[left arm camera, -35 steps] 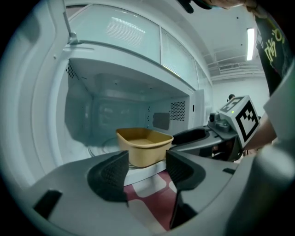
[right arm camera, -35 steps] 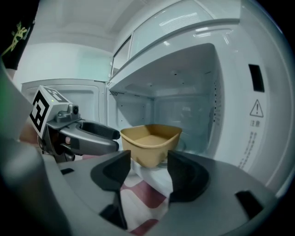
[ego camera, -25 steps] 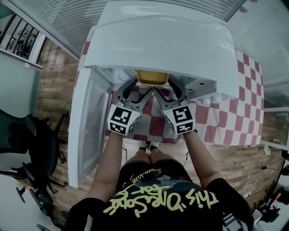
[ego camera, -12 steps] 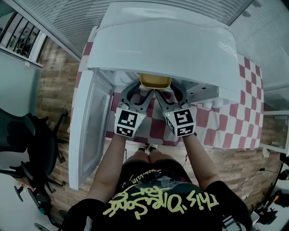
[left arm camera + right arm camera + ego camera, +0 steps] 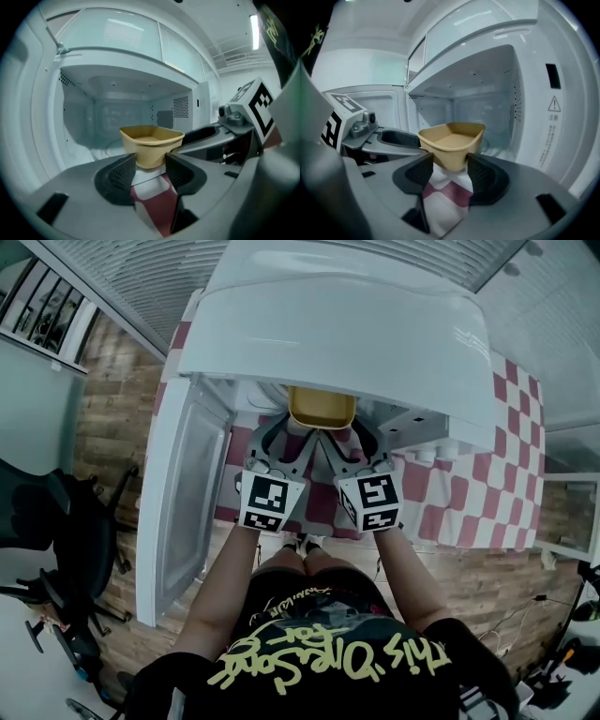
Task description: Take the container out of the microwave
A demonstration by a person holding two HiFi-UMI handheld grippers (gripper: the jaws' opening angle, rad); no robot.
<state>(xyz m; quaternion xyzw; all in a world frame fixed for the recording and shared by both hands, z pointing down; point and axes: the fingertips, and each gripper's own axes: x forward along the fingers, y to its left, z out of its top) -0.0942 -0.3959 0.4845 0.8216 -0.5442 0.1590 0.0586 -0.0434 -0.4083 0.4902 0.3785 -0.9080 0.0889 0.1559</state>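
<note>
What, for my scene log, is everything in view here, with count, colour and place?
microwave: one, white, on the tablecloth, door swung open to the left
container: one, yellow-tan, empty, at the cavity mouth
tablecloth: one, red-and-white checked, under the microwave
office chair: one, black, on the floor at left
floor: one, brown wood-look planks, around the table
left gripper: one, grey; its black fingers have just been closing and look pressed on the container's lower corner
right gripper: one, grey; its black fingers look pressed on the other near corner
person's arms: two, bare, behind the grippers
shirt: one, black with yellow print
</note>
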